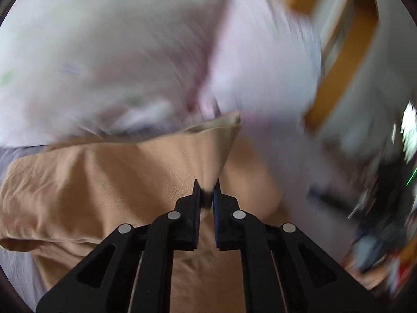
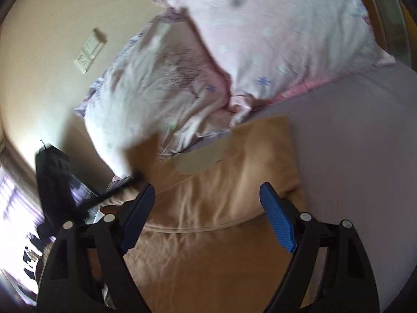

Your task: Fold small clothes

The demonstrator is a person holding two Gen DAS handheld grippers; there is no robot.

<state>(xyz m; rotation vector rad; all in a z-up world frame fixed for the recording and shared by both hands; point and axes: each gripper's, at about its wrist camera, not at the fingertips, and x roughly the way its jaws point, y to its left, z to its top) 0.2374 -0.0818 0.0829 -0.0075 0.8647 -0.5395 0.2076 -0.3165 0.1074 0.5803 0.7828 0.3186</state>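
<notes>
A tan garment [image 1: 117, 182] lies on a pale lilac bed sheet [image 2: 351, 143]. My left gripper [image 1: 207, 190] is shut on a raised fold of the tan garment, which rises to a corner above the fingertips. In the right wrist view the same tan garment [image 2: 216, 221] lies spread below my right gripper [image 2: 207, 198], which is open and empty just above the cloth. A folded-over edge crosses the garment between the blue pads [image 2: 276, 216].
Two pink-white floral pillows [image 2: 273, 39] lie beyond the garment at the head of the bed. A cream wall with a switch plate [image 2: 90, 52] is at the left. Dark objects [image 2: 54, 187] stand beside the bed at lower left. A wooden frame [image 1: 346, 52] shows at upper right.
</notes>
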